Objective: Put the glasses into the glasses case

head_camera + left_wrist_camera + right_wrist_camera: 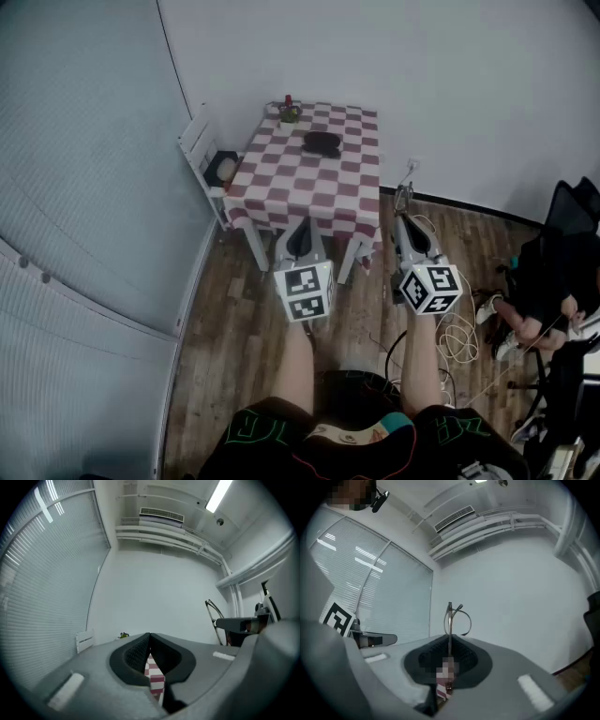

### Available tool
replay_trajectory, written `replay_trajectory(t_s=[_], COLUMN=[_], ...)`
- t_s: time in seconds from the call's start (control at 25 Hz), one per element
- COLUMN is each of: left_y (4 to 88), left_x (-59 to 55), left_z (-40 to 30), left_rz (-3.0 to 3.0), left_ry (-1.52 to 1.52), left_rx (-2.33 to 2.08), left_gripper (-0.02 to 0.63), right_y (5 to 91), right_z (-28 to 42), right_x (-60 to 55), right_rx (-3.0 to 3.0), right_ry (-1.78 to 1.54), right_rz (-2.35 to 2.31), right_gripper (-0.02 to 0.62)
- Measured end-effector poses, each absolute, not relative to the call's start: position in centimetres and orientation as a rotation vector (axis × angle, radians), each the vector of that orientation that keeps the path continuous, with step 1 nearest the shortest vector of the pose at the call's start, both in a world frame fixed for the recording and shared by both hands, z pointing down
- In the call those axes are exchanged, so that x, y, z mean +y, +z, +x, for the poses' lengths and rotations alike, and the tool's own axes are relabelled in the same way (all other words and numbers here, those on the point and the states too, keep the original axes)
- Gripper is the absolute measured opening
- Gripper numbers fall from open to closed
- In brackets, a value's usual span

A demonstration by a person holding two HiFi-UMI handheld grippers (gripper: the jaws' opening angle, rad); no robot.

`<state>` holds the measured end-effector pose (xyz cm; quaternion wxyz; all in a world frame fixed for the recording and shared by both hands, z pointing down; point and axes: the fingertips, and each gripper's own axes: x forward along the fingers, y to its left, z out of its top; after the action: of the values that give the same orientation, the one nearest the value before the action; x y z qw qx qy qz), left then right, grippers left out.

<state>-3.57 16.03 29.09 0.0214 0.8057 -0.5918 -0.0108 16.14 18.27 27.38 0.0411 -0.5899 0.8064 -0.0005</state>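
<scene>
The right gripper [449, 639] is clamped on the glasses [452, 617], a thin wire frame that stands up past the jaw tips. The left gripper [149, 636], just to its left, has its jaws pressed together with nothing between them. Each gripper carries a cube [430, 288] of black-and-white square markers. Well beyond both, the dark, rounded case [322, 142] lies on the far half of the table [281, 192], which has a red-and-white checked cloth. A small plant [288, 113] stands at its far left corner.
</scene>
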Motion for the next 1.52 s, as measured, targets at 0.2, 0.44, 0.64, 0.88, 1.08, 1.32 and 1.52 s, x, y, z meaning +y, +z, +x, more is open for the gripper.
replay_trajectory(t_s=[0.2, 0.44, 0.64, 0.88, 1.08, 1.32, 1.52], left_y=[29.2, 28.9, 29.5, 30.4, 31.3, 32.5, 34.3], left_x=[15.8, 16.0, 15.7, 14.6, 14.4, 13.1, 11.4], left_z=[-3.8, -3.2, -2.5, -3.7, -1.5, -1.7, -3.6], left_rz=[2.476, 2.492, 2.502, 2.486, 2.583, 2.63, 2.561], left_ry=[-0.044, -0.058, -0.05, 0.002, 0.114, 0.283, 0.324], left_rx=[-1.836, -1.818, -1.785, -1.807, -1.772, -1.82, -1.854], left_gripper=[0.008, 0.008, 0.008, 0.008, 0.008, 0.008, 0.008], right_y=[27.0, 26.8, 27.1, 27.3, 28.2, 29.5, 31.3], right_z=[16.1, 16.1, 16.5, 17.2, 17.8, 14.5, 13.3], right_x=[18.3, 18.6, 18.6, 19.4, 19.0, 15.9, 13.4], right_rx=[2.481, 2.505, 2.505, 2.53, 2.589, 2.639, 2.675], right_ry=[0.047, 0.075, 0.075, 0.1, 0.143, 0.084, 0.003], right_rz=[-1.812, -1.824, -1.849, -1.886, -1.937, -1.835, -1.814], right_gripper=[0.017, 0.018, 0.017, 0.018, 0.017, 0.018, 0.017])
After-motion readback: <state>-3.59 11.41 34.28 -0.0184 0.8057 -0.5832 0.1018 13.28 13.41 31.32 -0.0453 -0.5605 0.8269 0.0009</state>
